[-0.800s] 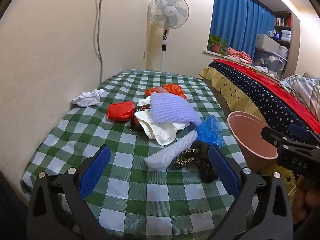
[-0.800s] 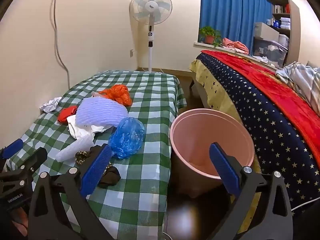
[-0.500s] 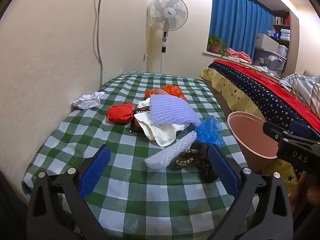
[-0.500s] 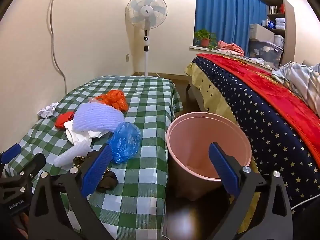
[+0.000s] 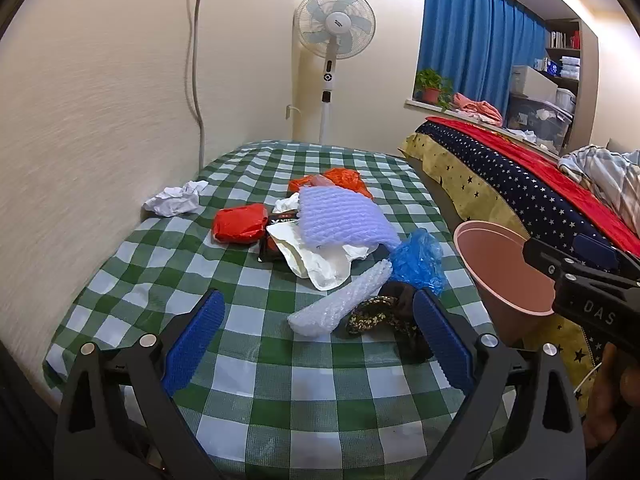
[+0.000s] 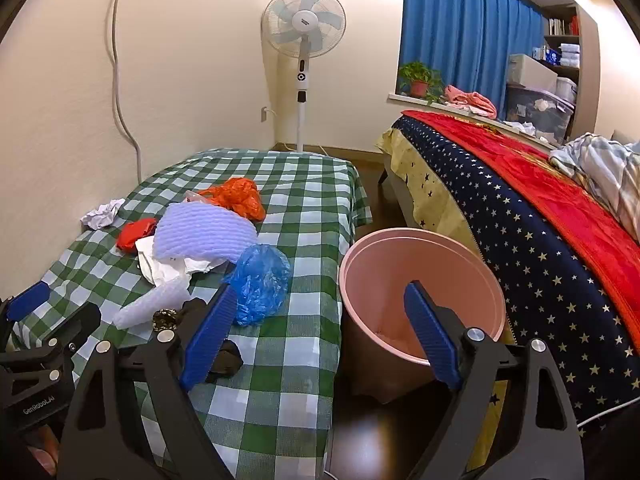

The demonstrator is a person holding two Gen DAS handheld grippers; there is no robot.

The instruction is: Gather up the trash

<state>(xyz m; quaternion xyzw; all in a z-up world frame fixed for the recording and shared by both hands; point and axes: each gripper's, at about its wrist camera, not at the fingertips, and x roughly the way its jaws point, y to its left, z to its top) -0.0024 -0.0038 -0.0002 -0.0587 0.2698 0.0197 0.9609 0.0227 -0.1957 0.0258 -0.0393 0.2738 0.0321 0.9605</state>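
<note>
Above table point(image 5: 280, 368), both tongs point(image 5: 316, 344) slightly higher.

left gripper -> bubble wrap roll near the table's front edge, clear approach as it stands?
Probably yes. The left gripper is open, the bubble wrap roll lies just ahead between its fingers, nothing on top; only the dark braided item touches its right side.

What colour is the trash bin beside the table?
Pink, inside and out. The bin shows best in the right wrist view.
</note>
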